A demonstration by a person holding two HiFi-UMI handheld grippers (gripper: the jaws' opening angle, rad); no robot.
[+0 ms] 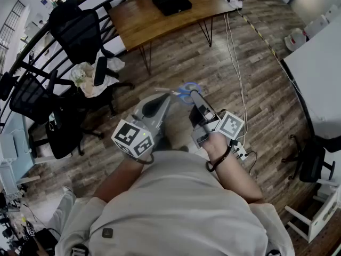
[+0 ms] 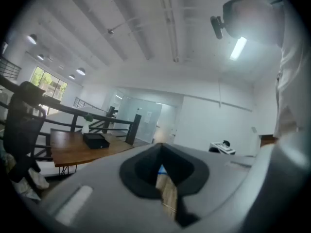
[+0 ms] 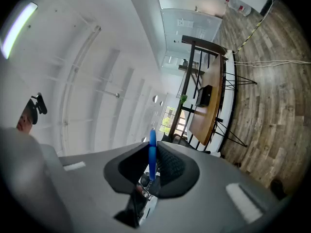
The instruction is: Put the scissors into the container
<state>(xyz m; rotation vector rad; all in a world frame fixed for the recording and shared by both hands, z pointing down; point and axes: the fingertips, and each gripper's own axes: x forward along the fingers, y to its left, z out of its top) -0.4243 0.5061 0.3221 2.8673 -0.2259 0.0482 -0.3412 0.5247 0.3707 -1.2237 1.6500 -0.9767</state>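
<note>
Right tongs (image 1: 194,96) are clamped on a blue handle of the scissors (image 1: 184,91), above the floor. Left tongs (image 1: 161,101), just left, sit together, empty.

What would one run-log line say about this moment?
right tongs: shut on scissors, in air | left tongs: shut, empty | container: not in view

Blue-handled scissors (image 1: 181,93) clamped in right tongs (image 1: 194,96), blades pointing left.
</note>
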